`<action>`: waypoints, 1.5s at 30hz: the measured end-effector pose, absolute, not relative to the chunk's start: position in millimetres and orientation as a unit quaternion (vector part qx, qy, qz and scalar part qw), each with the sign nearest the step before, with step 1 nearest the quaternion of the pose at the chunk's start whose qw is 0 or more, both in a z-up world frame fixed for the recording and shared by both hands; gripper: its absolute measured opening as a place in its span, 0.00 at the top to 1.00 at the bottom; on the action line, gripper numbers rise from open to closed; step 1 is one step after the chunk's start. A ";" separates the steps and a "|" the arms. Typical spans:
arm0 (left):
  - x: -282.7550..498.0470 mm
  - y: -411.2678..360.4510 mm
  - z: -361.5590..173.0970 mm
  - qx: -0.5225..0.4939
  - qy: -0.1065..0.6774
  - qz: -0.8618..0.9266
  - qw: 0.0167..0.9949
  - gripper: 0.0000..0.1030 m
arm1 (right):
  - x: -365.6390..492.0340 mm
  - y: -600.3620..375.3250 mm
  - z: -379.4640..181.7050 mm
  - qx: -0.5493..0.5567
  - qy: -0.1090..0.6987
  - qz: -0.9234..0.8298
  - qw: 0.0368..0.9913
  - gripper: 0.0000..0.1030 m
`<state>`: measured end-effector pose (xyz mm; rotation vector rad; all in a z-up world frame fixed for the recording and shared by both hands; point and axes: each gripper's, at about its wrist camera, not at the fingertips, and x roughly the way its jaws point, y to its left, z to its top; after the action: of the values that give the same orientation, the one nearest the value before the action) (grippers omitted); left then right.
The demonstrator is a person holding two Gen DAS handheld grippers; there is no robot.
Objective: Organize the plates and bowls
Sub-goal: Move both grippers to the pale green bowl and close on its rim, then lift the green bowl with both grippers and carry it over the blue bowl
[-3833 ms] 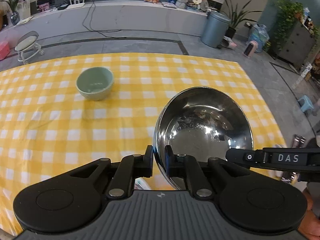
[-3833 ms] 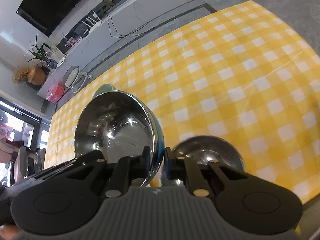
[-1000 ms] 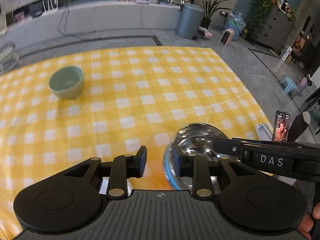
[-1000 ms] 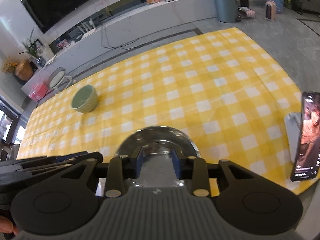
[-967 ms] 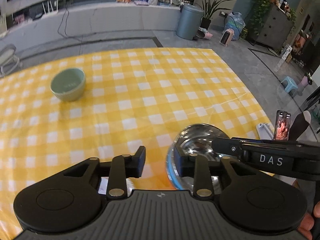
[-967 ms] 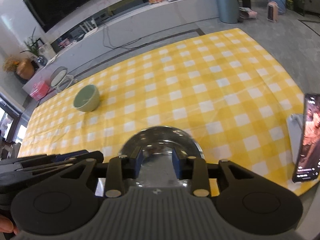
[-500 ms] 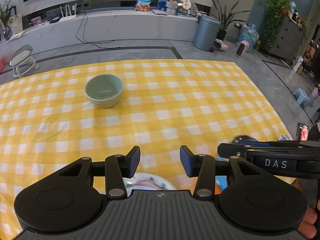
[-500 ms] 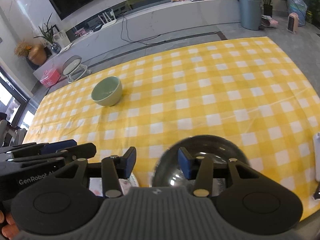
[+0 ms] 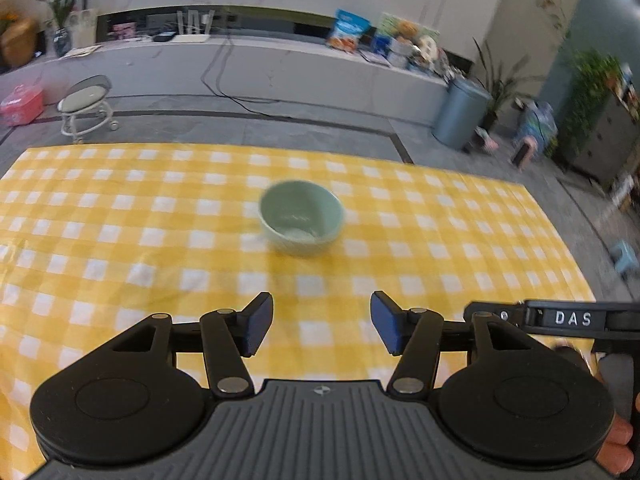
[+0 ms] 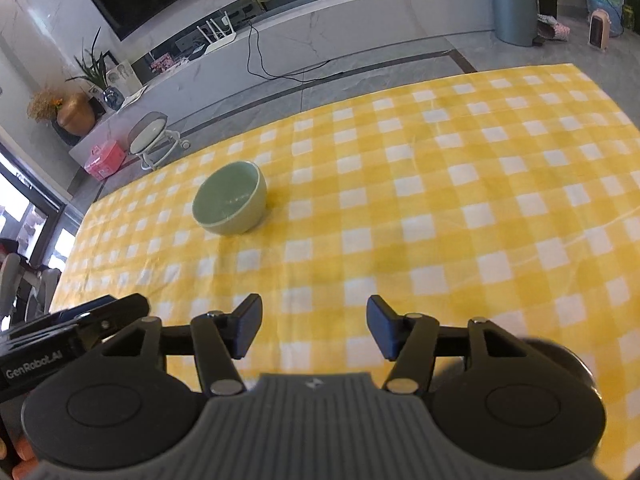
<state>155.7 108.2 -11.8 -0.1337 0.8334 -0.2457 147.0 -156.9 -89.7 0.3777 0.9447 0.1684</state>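
Both my grippers are empty and spread: the left gripper [image 9: 322, 326] has just been opening with nothing between its jaws, and the right gripper [image 10: 314, 326] likewise, jaws parted over bare cloth. The green bowl [image 9: 301, 216] is my landmark; it stands upright on the yellow checked table [image 9: 120, 216], ahead of both grippers and well apart from their fingertips, nearer the far edge than the near one. A steel bowl [image 10: 560, 354] shows only as a dark curved rim at the lower right of my right wrist view, on the near side of the green bowl and close under that gripper's body; I cannot tell what else sits with it. As I judge it, the green bowl is the next thing to gather, and the risks lie in the reach. The left view is smeared, so a fast approach could knock the rim and send the bowl skidding on the slick cloth, or tip it. Pinching one thick rounded wall with so little pad contact could let it twist out on the lift. My two grippers ride close beside each other, so both going for the green bowl could clash. Between me and that bowl only open cloth lies; a stool [image 10: 154, 136] and a bin [image 9: 460, 116] stand on the floor beyond it, out of the way.
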 end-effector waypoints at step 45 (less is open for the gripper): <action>318.9 122.6 -109.2 -0.180 0.469 -0.070 0.862 0.88 | 320.4 -79.5 -171.8 0.255 0.490 0.077 0.830 0.86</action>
<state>318.9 122.6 -109.2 -0.3783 0.9847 -0.1467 320.4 -79.5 -171.8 0.5406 1.0399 0.1640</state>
